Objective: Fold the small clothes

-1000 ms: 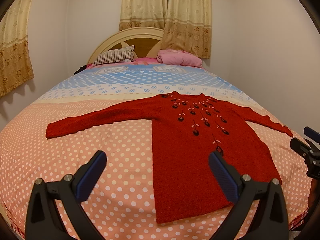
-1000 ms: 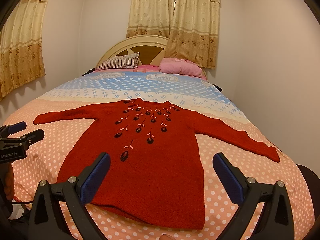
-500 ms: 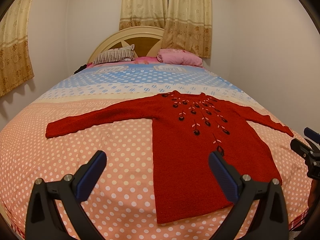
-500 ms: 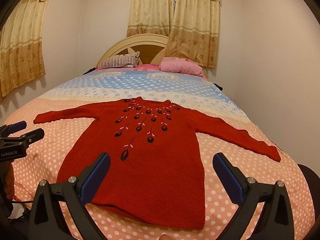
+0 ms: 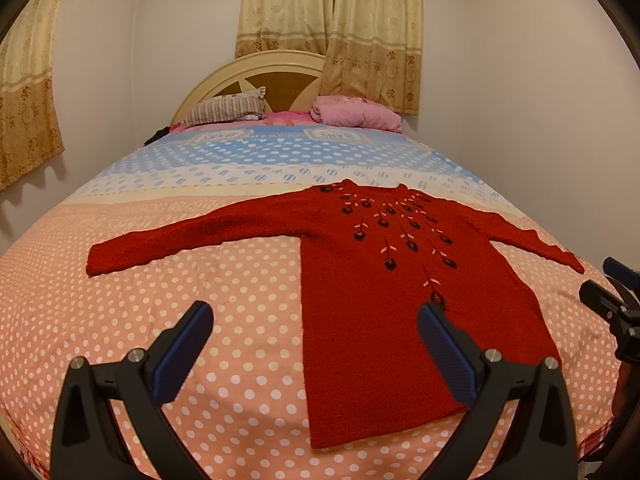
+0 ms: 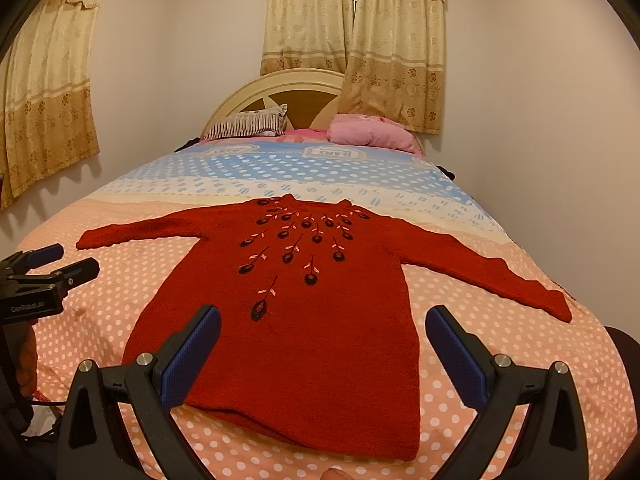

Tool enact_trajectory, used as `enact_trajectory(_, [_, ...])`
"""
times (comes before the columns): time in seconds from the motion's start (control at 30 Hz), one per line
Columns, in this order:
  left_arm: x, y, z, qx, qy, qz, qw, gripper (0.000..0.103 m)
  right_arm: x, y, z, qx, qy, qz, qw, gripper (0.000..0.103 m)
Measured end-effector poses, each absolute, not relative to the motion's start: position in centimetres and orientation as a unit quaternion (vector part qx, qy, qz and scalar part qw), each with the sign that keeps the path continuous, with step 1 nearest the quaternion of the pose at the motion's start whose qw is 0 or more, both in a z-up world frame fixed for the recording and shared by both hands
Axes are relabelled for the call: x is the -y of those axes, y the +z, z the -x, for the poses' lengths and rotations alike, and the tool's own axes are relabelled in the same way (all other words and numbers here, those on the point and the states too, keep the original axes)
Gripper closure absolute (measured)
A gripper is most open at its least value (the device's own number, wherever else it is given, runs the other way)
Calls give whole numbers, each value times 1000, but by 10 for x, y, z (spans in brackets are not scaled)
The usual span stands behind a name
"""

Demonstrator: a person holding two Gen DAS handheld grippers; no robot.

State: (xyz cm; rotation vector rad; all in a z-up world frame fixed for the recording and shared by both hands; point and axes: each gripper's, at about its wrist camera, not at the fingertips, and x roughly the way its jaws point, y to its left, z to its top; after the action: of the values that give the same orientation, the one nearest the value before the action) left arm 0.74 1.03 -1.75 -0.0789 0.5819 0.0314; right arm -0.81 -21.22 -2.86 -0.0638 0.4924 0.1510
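Note:
A red knitted sweater (image 5: 392, 280) (image 6: 312, 320) with dark flower embroidery on the chest lies flat and face up on the bed, both sleeves spread out sideways. My left gripper (image 5: 314, 350) hovers open above the bed near the sweater's lower left hem, nothing between its blue pads. Over the hem's middle my right gripper (image 6: 322, 354) is open and empty too. Each gripper shows at the edge of the other's view: the right gripper (image 5: 612, 292) at far right, the left gripper (image 6: 56, 266) at far left.
The bed (image 5: 160, 320) has a polka-dot cover, peach near me and blue farther off. A striped pillow (image 6: 252, 124) and a pink pillow (image 6: 372, 136) lie by the headboard (image 6: 296, 92). Curtains (image 6: 352, 40) hang behind; walls close in on both sides.
None of the cloth has moved. Both grippers have stayed open and nearly still, with only a slight drift in view.

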Motion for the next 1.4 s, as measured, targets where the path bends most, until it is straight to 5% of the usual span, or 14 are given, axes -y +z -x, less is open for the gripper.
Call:
enact_trajectory(0.83, [8,-37,-108,-334,-26,3,942,0,278,-66,-61,-314,30,8,949,1])
enact_trajectory(1.4, [35,-69,-191,-366,-39,-28,929,0,453,-96,-138,-388,-111,-98,910,5])
